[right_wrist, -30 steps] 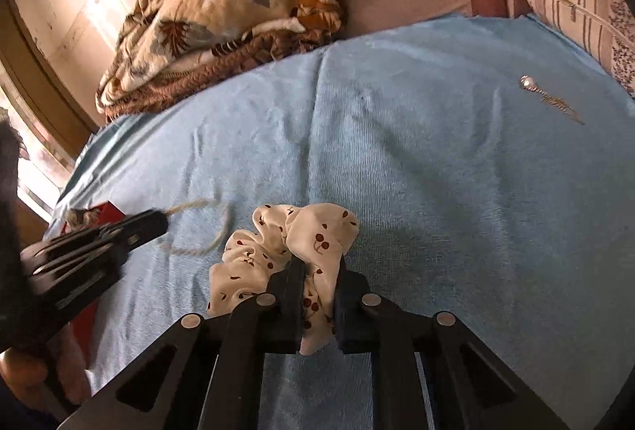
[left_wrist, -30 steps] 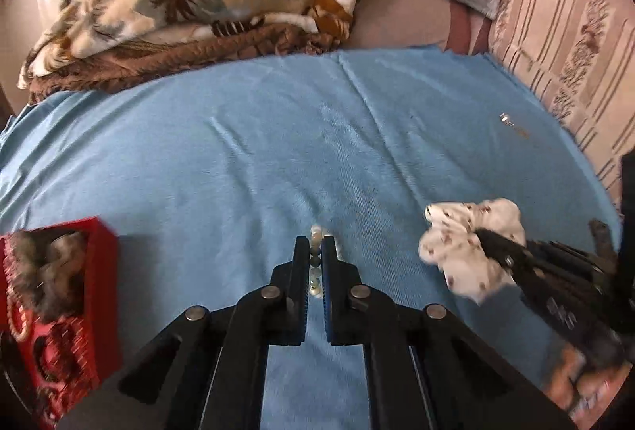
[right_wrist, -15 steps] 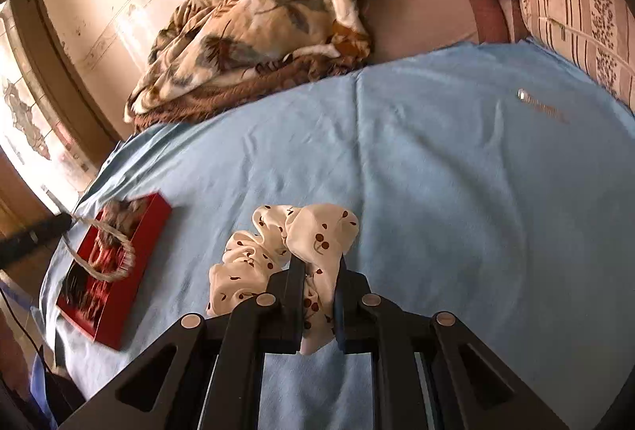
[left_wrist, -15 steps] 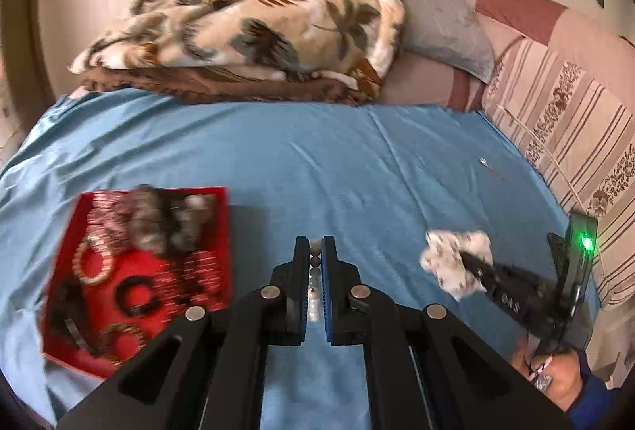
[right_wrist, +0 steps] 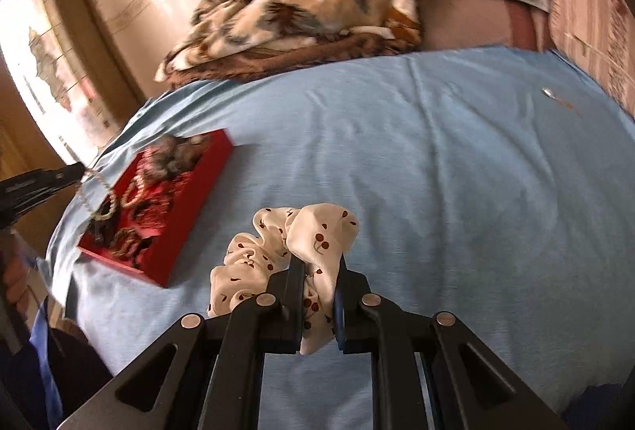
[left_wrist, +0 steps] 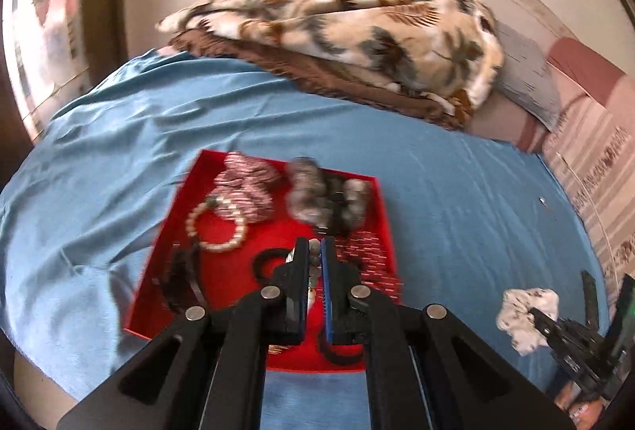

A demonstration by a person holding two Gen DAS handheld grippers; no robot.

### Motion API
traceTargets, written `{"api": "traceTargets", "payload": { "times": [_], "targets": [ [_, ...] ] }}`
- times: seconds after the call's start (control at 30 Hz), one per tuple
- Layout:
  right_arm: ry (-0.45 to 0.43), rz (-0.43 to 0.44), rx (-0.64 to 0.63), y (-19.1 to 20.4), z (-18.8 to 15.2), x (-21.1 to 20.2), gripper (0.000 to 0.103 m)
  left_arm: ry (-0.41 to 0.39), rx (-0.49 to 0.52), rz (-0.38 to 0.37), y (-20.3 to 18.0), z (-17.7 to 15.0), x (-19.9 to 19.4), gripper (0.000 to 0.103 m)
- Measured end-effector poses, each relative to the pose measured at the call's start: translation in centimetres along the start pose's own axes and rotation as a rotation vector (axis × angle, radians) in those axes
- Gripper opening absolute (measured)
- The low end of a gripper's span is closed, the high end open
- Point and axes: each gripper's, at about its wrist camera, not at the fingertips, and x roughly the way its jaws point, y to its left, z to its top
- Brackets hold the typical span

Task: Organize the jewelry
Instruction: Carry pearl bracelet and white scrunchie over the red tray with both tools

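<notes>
Left gripper (left_wrist: 313, 257), jaws closed on a bead strand (right_wrist: 97, 198), hangs over the red tray (left_wrist: 387, 227); right gripper (right_wrist: 319, 275), jaws clamping a scrunchie (right_wrist: 305, 231), is held above the bed (right_wrist: 436, 172). Good practice: lower the strand to a bare patch beside the bracelet (left_wrist: 216, 225) before releasing.

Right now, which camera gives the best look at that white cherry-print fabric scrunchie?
The right wrist view: the white cherry-print fabric scrunchie fills the foreground, pinched in the right gripper. The left wrist view shows it small and blurred at the lower right edge.
</notes>
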Motion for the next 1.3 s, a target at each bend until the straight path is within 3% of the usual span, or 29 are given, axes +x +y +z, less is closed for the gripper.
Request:
{"api": "traceTargets", "payload": {
  "times": [0.3,0.53,0.9,1.3],
  "targets": [
    [0.016,0.039,-0.153,6.8,0.8,0.5,0.013,-0.032,-0.062,0.044,3.8,0.8,1.2,0.006],
    [0.039,0.042,-0.204,9.8,1.5,1.5,0.013,-0.075,0.008,0.138,3.7,1.1,2.4,0.006],
    [0.063,0.067,-0.262,14.4,3.9,5.0,0.013,-0.055,0.016,0.114,4.0,0.4,3.1,0.006],
    [0.071,0.048,-0.266,16.3,7.0,8.4,0.013,-0.039,-0.014,0.094,4.4,0.4,3.3,0.006]
  ]
}}
